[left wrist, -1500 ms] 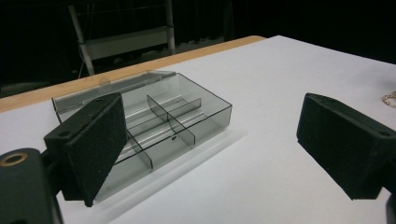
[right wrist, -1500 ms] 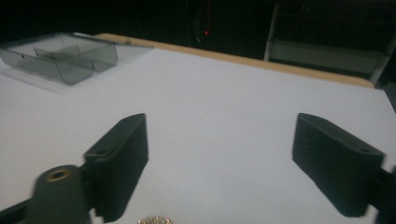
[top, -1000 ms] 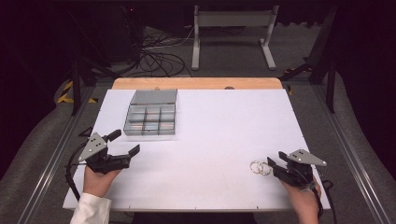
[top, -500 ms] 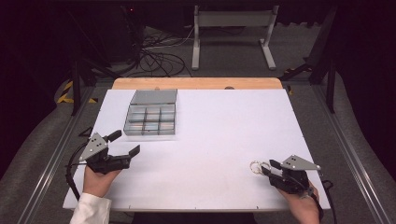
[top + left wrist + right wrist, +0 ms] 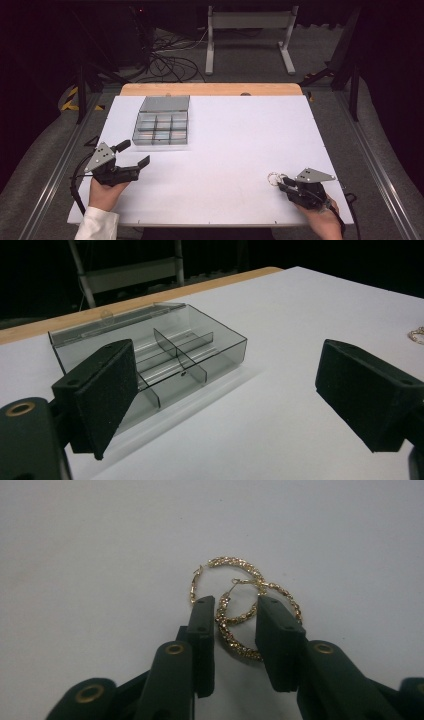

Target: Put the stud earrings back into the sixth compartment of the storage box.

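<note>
Left gripper (image 5: 131, 154): jaws wide, empty — near the divided box (image 5: 161, 127).
Right gripper (image 5: 234, 611): jaws narrow, around two gold hoop earrings (image 5: 245, 607) lying overlapped on the white table (image 5: 225, 150) — grip uncertain.

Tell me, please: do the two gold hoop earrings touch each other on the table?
Touching. In the right gripper view, the two gold hoop earrings overlap and cross, one hoop lying over the other, ahead of the right gripper, whose jaws straddle the nearer hoop.

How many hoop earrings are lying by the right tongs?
2. One gold hoop earring lies farther out, just past the tips of the right tongs; the nearer hoop overlaps it and sits between the jaws. None looks hidden.
</note>
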A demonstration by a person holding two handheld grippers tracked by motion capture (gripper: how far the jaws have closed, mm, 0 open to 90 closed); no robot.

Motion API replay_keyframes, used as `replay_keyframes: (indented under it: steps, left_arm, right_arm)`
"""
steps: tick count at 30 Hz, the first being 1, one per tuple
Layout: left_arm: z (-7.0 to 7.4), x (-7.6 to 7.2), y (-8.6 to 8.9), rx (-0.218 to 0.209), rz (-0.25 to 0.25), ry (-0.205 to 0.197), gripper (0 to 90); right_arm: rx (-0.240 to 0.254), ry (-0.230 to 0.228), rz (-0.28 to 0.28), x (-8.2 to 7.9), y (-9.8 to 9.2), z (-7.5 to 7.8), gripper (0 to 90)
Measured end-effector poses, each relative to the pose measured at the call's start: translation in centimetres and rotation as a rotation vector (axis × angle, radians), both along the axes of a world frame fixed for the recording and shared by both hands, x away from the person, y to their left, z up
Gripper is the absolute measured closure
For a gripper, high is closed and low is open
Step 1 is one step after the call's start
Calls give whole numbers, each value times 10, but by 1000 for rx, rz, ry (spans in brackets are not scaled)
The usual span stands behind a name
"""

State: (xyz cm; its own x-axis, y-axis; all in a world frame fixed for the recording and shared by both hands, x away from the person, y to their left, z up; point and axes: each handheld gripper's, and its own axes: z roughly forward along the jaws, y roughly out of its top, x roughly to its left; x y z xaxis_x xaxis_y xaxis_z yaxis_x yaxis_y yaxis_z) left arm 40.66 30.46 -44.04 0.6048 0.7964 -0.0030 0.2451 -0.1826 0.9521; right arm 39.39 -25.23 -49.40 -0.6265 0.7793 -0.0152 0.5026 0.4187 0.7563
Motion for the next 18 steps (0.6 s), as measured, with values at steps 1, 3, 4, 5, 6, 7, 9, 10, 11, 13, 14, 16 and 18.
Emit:
replay_keyframes:
  steps: [1, 3, 4, 5, 6, 7, 9, 10, 11, 13, 14, 16, 18]
  left_arm:
    - [0, 0, 0, 1, -1, 1, 108]
    - [0, 0, 0, 2, 0, 0, 108]
    - [0, 0, 0, -2, 0, -1, 108]
    - [0, 0, 1, -2, 1, -2, 108]
    - [-1, 0, 1, -4, 3, -3, 108]
    - [0, 0, 1, -1, 2, -1, 109]
    - [-1, 0, 1, -3, 6, 2, 110]
    - [-1, 0, 1, -3, 6, 1, 110]
    - [-1, 0, 2, 1, 6, 4, 110]
    - [-2, 1, 2, 3, 7, 4, 110]
    - [-2, 1, 2, 4, 6, 4, 110]
    - [-2, 1, 2, 3, 5, 5, 110]
    - [-3, 1, 1, 1, 5, 8, 110]
  right_arm:
    - [0, -1, 1, 0, -1, 0, 725]
    - [-5, -4, 3, 0, 0, 0, 743]
    - [-7, -6, 5, 0, 0, 0, 759]
    - [-14, -7, 14, -1, 1, 0, 787]
    - [-15, -6, 21, -1, 2, 0, 809]
    - [-15, -4, 27, -1, 2, 0, 856]
    - [-12, 0, 24, -1, 2, 0, 861]
    - [-12, 0, 24, -1, 2, 0, 861]
    - [-7, 2, 24, 0, 2, 0, 864]
    - [-4, 3, 21, 0, 2, 1, 864]
    - [-3, 2, 19, 0, 2, 1, 865]
    - [-5, -8, 14, 1, 3, 2, 866]
    - [-1, -23, 13, 1, 4, 4, 866]
